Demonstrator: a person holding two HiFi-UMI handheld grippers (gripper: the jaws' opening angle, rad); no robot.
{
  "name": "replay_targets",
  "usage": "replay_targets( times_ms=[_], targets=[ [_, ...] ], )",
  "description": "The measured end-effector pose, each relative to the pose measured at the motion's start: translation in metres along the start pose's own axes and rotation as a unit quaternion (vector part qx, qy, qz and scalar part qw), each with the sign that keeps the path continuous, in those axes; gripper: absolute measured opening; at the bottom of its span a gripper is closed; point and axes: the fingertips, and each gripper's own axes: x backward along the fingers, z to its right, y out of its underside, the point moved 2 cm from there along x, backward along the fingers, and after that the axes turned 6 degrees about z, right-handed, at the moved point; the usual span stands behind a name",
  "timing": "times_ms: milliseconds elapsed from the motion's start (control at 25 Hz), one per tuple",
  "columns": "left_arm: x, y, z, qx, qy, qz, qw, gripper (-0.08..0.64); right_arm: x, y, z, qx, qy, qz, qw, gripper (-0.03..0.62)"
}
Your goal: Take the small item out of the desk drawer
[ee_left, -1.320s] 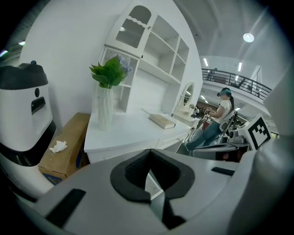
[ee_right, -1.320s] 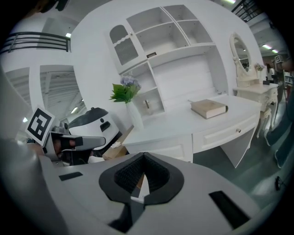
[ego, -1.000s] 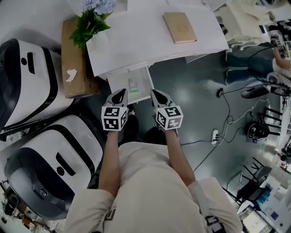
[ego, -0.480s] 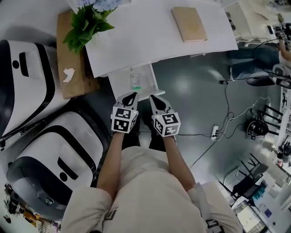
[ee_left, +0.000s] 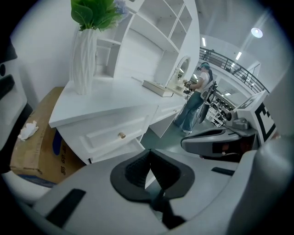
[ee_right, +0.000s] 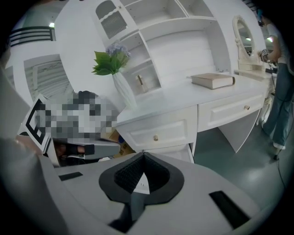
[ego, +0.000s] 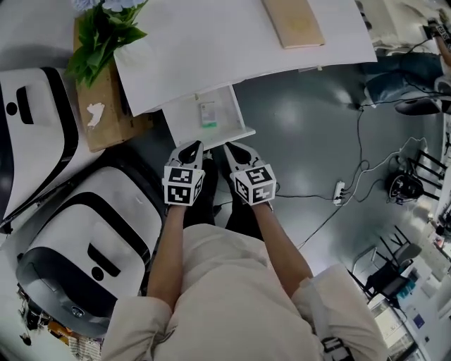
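The white desk's drawer [ego: 184, 120] stands pulled out, and a small pale green item [ego: 207, 114] lies inside it. My left gripper [ego: 191, 147] and right gripper [ego: 230, 147] hover side by side just in front of the drawer's front edge, over the floor. Both are shut with nothing between the pads. From the left gripper [ee_left: 149, 152] view, the drawer front with its round knob [ee_left: 121, 135] lies ahead. The right gripper [ee_right: 143, 155] view shows the same knob [ee_right: 155, 137].
A tan book [ego: 299, 21] lies on the desk top [ego: 211, 49]. A vase of green leaves [ego: 99, 35] stands at the desk's left end, above a cardboard box [ego: 106, 113]. Two white-and-black machines [ego: 77, 240] fill the left. Cables and a power strip [ego: 339, 192] lie on the grey floor.
The two grippers have drawn closer together and sit just short of the drawer's front edge. Both stayed shut. The head view has shifted, so the desk sits higher and more to the left.
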Motion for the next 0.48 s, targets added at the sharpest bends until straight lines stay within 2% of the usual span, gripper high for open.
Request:
replay_targets(
  times_ms=[160, 480],
  targets=[
    [-0.021, 0.009, 0.004, -0.008, 0.006, -0.012, 0.9999, 0.017, 0.001, 0.003, 0.014, 0.007, -0.003, 0.008, 1.000, 0.025],
    [-0.085, 0.028, 0.000, -0.035, 0.021, -0.050, 0.9979, 0.017, 0.012, 0.028, 0.053, -0.032, 0.024, 0.018, 0.999, 0.025]
  ],
)
